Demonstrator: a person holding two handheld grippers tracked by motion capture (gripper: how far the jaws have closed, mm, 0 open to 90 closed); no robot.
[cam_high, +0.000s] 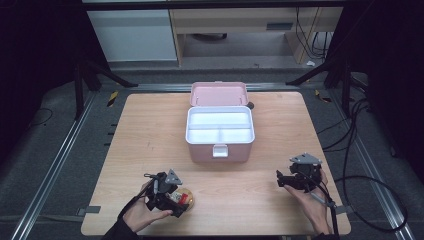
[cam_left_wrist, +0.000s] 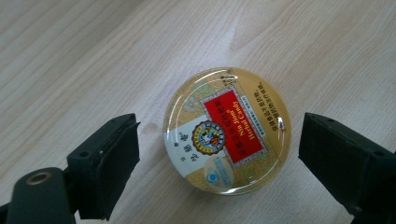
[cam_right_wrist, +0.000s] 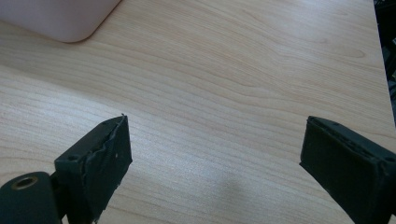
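While lying flat, round candy tin (cam_left_wrist: 227, 130), label facing up, between left gripper (cam_left_wrist: 217, 149) jaws.

1 candy tin (cam_left_wrist: 227, 130), 1 pink box (cam_high: 220, 133) w/ 3 compartments, 2 grippers.

Left gripper (cam_high: 176, 200) near table's (cam_high: 150, 130) front edge, left side, held low in left hand (cam_high: 142, 212), jaws wide apart. Right gripper (cam_high: 282, 179) near front right corner, held by right hand (cam_high: 312, 200), jaws wide apart, pointing left.
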